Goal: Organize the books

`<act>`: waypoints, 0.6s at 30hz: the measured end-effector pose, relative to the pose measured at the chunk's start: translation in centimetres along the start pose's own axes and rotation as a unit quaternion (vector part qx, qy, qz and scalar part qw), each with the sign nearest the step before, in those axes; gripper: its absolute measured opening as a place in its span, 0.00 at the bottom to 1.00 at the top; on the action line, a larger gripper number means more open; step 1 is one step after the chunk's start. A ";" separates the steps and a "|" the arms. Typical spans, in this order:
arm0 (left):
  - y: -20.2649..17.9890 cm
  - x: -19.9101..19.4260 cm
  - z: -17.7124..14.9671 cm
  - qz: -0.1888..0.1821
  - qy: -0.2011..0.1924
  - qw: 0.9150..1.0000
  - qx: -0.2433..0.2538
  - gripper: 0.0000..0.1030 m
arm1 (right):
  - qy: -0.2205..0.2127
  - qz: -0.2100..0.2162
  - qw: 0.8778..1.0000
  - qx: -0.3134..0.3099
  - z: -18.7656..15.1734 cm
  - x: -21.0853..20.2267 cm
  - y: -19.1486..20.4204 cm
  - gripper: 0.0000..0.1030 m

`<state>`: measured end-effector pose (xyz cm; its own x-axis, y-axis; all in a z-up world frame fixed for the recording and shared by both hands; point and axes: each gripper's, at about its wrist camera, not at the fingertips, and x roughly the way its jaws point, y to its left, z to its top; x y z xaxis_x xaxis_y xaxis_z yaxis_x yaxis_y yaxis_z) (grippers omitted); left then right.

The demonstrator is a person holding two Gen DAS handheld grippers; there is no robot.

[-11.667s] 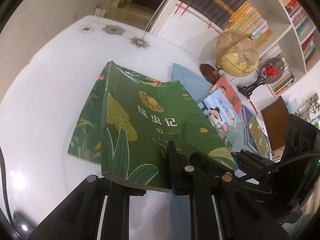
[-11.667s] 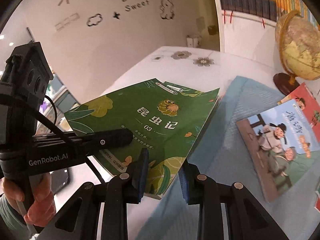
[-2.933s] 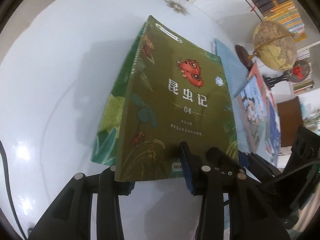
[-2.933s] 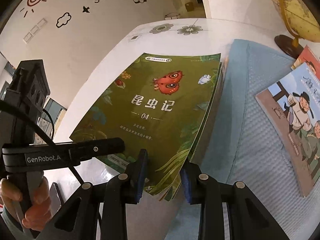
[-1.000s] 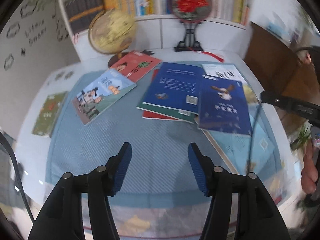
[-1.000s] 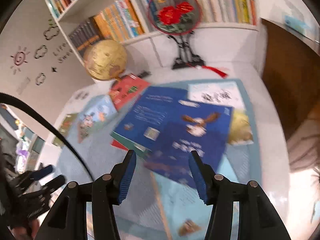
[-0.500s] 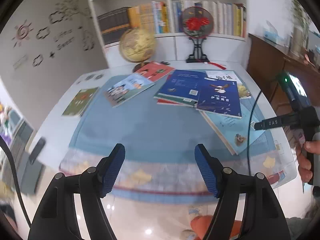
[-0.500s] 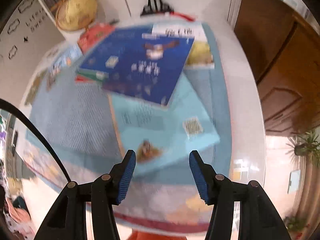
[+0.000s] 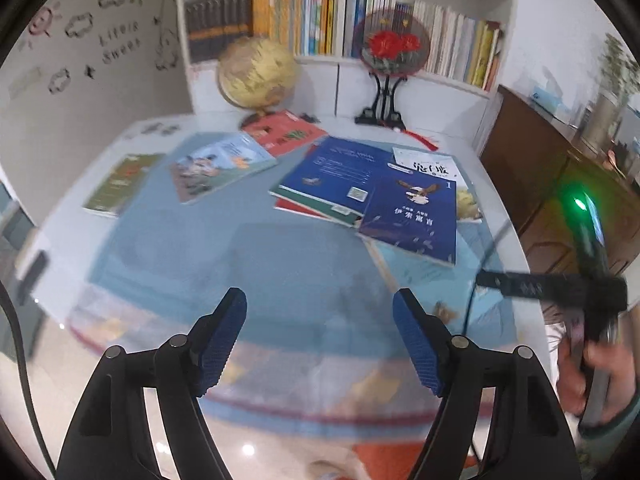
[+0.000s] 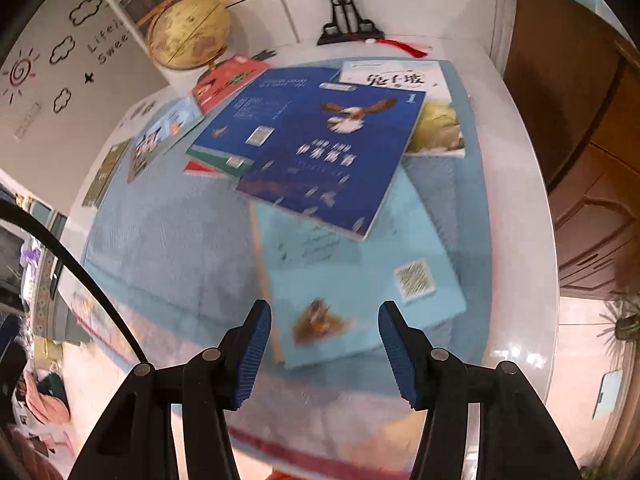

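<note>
Both tools empty, left tool [image 9: 320, 336] jaws just widening, right tool [image 10: 324, 344] released above light blue book [image 10: 352, 280] on desk [image 10: 516, 208].

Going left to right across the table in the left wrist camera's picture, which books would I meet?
Green book → cartoon-cover book → red book → dark blue book with a bird.

Books are spread over a cloth [image 9: 248, 256] on the table [image 10: 516, 184]; an eagle-cover book [image 10: 332, 152] overlaps a paler one [image 10: 352, 280], with a globe [image 9: 256, 72] behind.
</note>
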<state>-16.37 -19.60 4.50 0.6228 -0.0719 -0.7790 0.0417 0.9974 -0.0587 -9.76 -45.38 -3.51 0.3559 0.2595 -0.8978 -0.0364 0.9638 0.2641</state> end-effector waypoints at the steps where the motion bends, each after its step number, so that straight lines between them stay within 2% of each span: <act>1: -0.6 1.5 1.0 -0.010 0.008 1.000 -0.002 0.72 | -0.003 0.002 1.000 -0.002 0.5 0.2 -0.5 0.52; 4: -2.5 7.2 4.3 -0.026 0.035 0.999 0.001 0.70 | -0.016 -0.012 1.000 -0.016 2.4 1.5 -2.0 0.52; 9: -6.0 16.6 8.0 -0.033 0.082 0.996 0.022 0.70 | -0.007 -0.003 1.000 -0.014 5.5 5.1 -3.9 0.52; 12: -6.7 19.7 9.2 -0.003 0.088 0.995 0.044 0.70 | -0.004 0.007 1.000 -0.015 6.9 6.5 -4.4 0.52; 18: -5.9 24.0 9.9 -0.030 0.117 0.993 0.017 0.70 | 0.006 -0.019 1.000 -0.010 9.4 9.0 -5.1 0.52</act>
<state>6.06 -27.12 -7.68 0.4206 -0.1267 -0.8984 0.1029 0.9905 -0.0915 2.41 -48.48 -9.64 0.3454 0.2232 -0.9115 -0.0412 0.9740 0.2228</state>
